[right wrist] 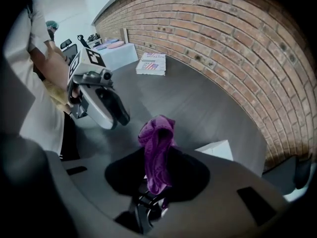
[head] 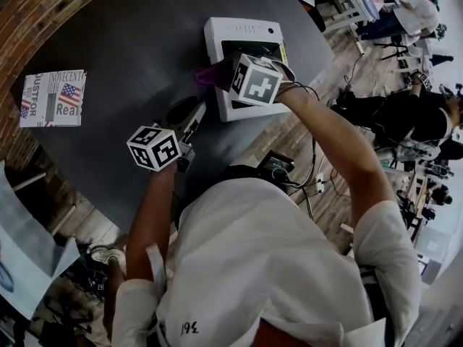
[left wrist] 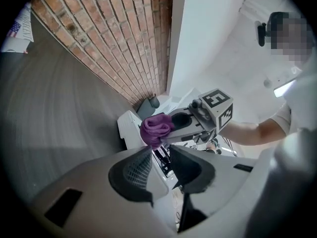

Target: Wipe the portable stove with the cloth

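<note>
Your right tongs (right wrist: 158,171) clamp the crumpled purple cloth (right wrist: 157,133); your left tongs (left wrist: 161,165) gape empty. The narrow pinch may slip when it drags on the white boxy portable stove (head: 217,42) just ahead.

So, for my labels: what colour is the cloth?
Purple cloth, clearest in the right gripper view.

Your head camera: steeply down over your shoulders, table (head: 123,71) and stove (head: 217,45) near. Left gripper camera: low, faces along table toward stove. Right gripper camera: faces back across table, you at its left edge. All three share purple cloth (right wrist: 157,143).
</note>
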Action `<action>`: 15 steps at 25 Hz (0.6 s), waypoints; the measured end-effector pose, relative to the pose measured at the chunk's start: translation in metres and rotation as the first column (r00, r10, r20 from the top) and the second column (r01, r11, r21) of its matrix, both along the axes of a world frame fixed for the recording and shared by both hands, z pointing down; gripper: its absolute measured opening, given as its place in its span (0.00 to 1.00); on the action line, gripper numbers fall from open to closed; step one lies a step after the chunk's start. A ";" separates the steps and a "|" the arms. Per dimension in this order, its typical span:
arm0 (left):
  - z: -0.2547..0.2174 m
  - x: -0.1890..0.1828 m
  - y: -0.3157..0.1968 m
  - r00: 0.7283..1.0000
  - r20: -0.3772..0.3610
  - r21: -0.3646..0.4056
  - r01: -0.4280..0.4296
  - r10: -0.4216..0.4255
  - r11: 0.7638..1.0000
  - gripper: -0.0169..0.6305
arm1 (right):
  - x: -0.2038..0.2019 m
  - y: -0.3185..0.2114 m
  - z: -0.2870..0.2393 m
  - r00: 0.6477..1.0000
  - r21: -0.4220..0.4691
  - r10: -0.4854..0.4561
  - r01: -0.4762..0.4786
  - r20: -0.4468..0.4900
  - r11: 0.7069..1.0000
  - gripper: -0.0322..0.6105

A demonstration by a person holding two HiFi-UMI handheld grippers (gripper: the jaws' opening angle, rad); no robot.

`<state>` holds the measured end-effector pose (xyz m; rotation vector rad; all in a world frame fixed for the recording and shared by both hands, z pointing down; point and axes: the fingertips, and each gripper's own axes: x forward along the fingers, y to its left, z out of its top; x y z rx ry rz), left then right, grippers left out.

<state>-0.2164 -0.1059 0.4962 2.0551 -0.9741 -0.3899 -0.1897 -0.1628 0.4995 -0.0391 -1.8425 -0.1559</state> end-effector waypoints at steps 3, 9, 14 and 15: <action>0.002 -0.011 -0.005 1.000 -0.006 -0.002 0.030 -0.030 1.000 0.20 | -0.017 -0.027 0.000 1.000 0.074 -0.003 0.002 0.004 0.997 0.22; 0.005 -0.036 -0.016 0.998 0.005 0.000 0.063 -0.063 0.998 0.20 | -0.055 -0.086 0.008 0.989 0.099 0.135 -0.140 0.056 0.985 0.22; -0.001 -0.058 -0.028 0.995 0.036 0.020 0.096 -0.097 0.995 0.20 | -0.078 -0.130 0.016 0.947 0.036 0.312 -0.315 0.080 0.948 0.22; -0.002 -0.060 -0.028 0.994 0.039 0.020 0.099 -0.100 0.995 0.20 | -0.083 -0.137 0.017 0.934 0.014 0.345 -0.348 0.088 0.938 0.22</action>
